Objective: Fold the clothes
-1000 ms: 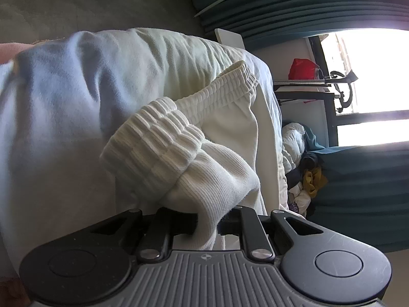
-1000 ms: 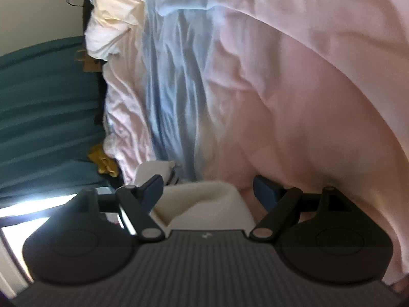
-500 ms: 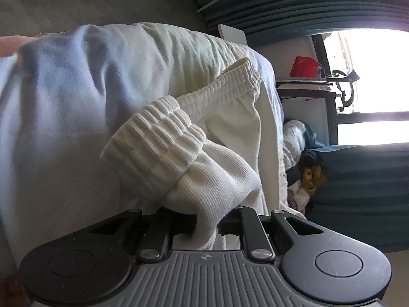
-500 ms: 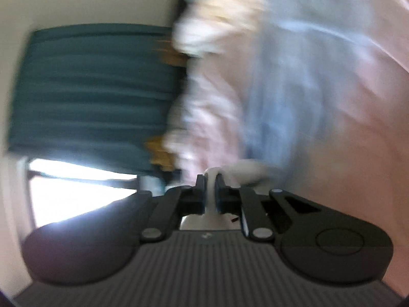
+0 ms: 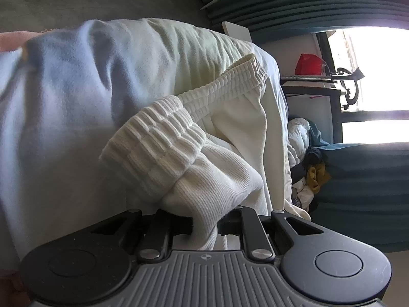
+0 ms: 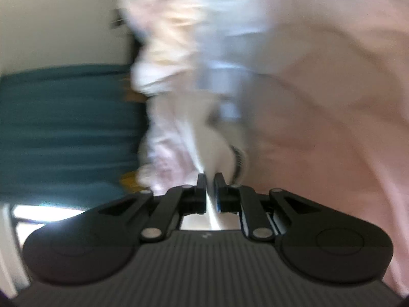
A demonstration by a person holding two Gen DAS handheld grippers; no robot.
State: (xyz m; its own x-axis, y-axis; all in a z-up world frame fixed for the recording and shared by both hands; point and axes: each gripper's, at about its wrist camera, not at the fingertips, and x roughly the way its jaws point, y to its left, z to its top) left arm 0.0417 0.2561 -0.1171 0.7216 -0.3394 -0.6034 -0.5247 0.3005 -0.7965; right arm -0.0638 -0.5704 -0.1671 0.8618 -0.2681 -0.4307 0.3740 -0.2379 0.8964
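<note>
White ribbed shorts (image 5: 204, 153) with an elastic waistband lie bunched on the pale bedding (image 5: 64, 115). My left gripper (image 5: 204, 223) is shut on a fold of the shorts just below the waistband. In the blurred right wrist view my right gripper (image 6: 210, 179) is shut on a thin edge of the white garment (image 6: 222, 151), which stretches away from the jaws over pink bedding (image 6: 319, 102).
Teal curtains (image 5: 294, 2) and a bright window (image 5: 378, 76) are to the right. A pile of loose clothes (image 5: 309, 174) lies beyond the bed's edge. A desk with a red object (image 5: 309, 61) stands by the window. A teal surface (image 6: 66, 128) fills the right view's left side.
My right gripper went from open around the white cloth to shut on it, then swung fast, pulling the cloth. My left gripper kept its hold and barely moved.
</note>
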